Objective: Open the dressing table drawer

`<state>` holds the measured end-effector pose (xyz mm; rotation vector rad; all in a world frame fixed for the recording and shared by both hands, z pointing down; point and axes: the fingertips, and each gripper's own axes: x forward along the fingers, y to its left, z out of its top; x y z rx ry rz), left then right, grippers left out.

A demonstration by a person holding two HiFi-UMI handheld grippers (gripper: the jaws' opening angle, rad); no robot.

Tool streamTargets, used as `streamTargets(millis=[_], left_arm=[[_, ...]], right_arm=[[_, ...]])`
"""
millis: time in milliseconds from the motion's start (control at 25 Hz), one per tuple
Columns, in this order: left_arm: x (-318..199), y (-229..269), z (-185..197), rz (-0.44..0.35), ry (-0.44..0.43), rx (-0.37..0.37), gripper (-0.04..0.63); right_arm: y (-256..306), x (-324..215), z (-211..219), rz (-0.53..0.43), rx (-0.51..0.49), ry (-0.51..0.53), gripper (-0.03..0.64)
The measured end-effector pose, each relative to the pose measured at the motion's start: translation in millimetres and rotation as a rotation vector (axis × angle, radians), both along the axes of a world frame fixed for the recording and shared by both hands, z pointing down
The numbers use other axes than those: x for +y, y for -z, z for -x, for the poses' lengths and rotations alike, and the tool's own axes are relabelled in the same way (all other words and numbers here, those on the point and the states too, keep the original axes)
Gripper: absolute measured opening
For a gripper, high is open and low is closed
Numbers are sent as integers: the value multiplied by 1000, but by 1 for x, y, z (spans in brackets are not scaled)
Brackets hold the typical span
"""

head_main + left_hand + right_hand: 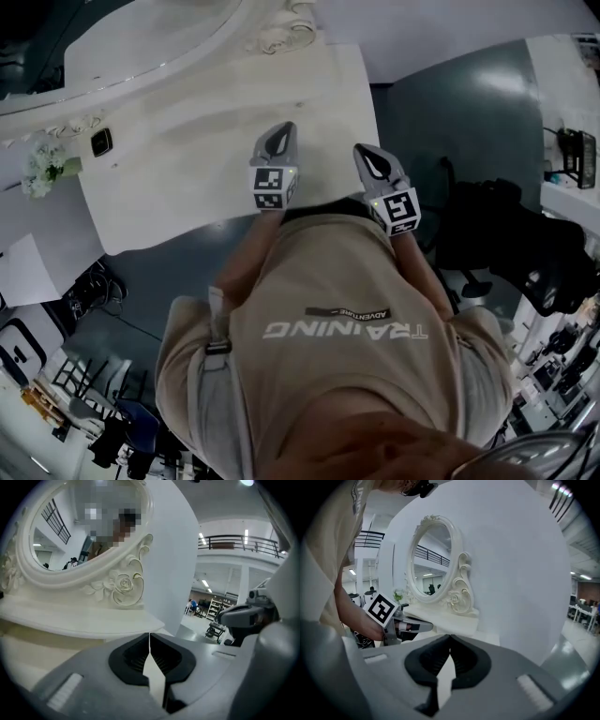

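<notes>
Drawer: not made out in any view. In the head view I look almost straight down on the dressing table [225,122]. Its front face lies under the near edge of the surface and is partly covered by the person's torso, so I cannot pick out a drawer front or handle.

Left gripper [284,128]: held over the near edge of the surface. In its own view [149,637] the fingers are together with nothing between them.

Right gripper [362,150]: near the surface's near right corner. In its own view [450,637] the fingers are likewise together and empty.

Left gripper view only: the carved roses at the foot of the oval mirror [70,527] and the lip of the surface, seen close. The mirror is cut off at top and left.

Right gripper view only: the whole mirror [433,559] and the left gripper [429,626] side-on beside the surface edge.

Head view only: a small dark object [101,142] and white flowers [42,169] at the far left of the surface. I cannot identify the dark object.
</notes>
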<state>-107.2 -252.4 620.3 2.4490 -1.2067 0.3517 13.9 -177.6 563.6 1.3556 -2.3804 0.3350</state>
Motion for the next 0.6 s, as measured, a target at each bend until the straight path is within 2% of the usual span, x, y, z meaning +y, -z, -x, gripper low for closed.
streamTargets(millis=[120,200,240,280,360,600], left_arm=[[-15,-11,-20,21,9,-71,11],[-21,-22,-31,62,12,-95,25],[-23,-28,-32,89,19,-107,88],[-25,-35,-31,108,26,-130,115],[-31,-47,-34,122,41,-177,115],[-52,-69,-57,142,101,-221,115]], right_arm=[[2,-9,-18,-8,-32,8,3],[3,-16,-26,-34,-62,19,3],[1,-19,-26,-48,-78,30,3],[-3,-22,-25,-58,-94,40,3],[-12,-31,-29,-63,-109,54,3],[-20,-56,-59,-71,-129,59,3]])
